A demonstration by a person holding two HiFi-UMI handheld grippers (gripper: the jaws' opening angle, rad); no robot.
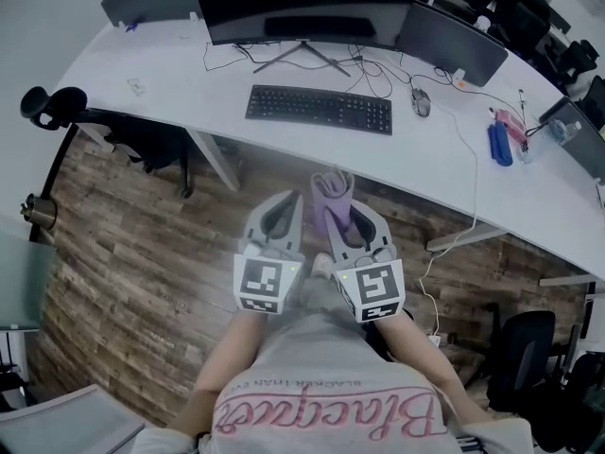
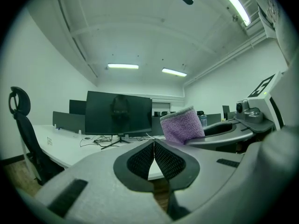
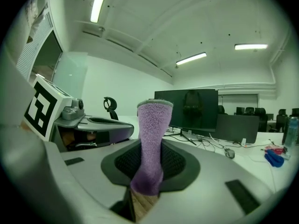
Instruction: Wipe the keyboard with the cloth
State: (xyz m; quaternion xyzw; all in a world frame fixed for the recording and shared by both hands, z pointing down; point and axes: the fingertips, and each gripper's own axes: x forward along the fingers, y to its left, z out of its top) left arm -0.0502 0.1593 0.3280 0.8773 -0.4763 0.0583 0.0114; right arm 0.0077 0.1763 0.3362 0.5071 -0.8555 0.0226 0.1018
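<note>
The right tool [image 3: 145, 171] pinches a fuzzy purple cloth [image 3: 152, 134] by one end; the left tool [image 2: 153, 149] is closed, empty. The flat black keyboard [image 1: 319, 109] lies well ahead on the white desk [image 1: 444, 164], where wiping could tug the cloth free.

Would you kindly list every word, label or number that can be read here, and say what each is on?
"Blac...": pink script on the person's shirt, upside down in the head view; the rest is unclear.
"BLACKER THAN": small print next to it; the ending is unreadable.
Keyboard keys: too small to read.
Marker squares on left claw and right claw: patterns, no words.
Cloth: no label.
</note>
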